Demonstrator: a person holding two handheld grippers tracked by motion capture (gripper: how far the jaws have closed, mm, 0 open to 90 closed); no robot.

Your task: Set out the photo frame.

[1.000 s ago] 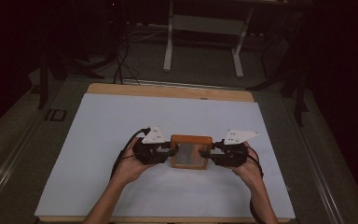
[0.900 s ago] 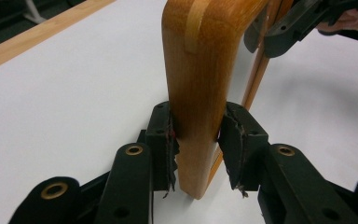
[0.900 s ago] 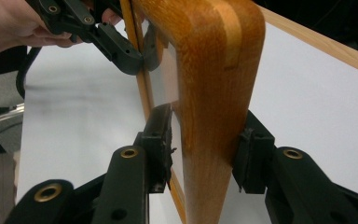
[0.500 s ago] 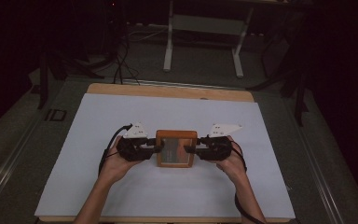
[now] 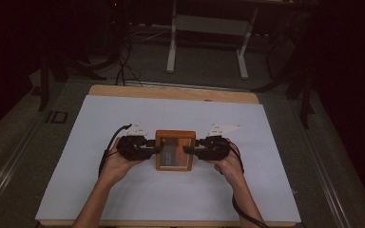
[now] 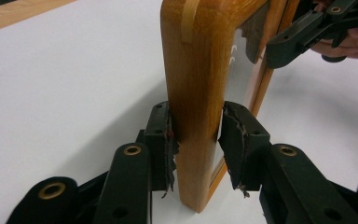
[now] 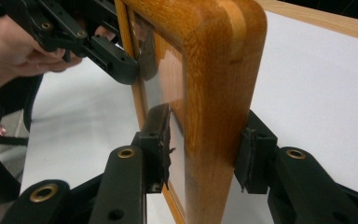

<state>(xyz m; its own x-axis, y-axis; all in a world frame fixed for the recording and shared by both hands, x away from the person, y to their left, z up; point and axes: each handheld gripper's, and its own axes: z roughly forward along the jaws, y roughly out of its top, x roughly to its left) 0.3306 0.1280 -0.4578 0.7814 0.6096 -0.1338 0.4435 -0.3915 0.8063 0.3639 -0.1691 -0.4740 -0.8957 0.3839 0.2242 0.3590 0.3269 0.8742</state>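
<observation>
Both grippers are pinching a wooden picture frame (image 5: 174, 150) from opposite sides, holding it over the middle of the white table cover (image 5: 100, 123). In the high view the left gripper (image 5: 153, 149) is gripping the frame's left rail and the right gripper (image 5: 189, 149) is gripping its right rail, with the person's hands wrapping around the black bodies and the forearms coming in from the bottom edge. The frame's glazed pane is facing up toward the camera there.

In the left gripper view, the two jaws are clamping the thick wooden rail (image 6: 193, 107), pads pressing on both of its faces, and the other gripper (image 6: 286, 42) is biting the far rail at the top right. In the right gripper view, the jaws are standing on either side of the near rail (image 7: 214, 116), both pads sitting right up against the wood, while the left gripper (image 7: 126, 65) is gripping the opposite rail at the upper left. The table's wooden edge (image 5: 171, 92) is running along the far side of the cover.
</observation>
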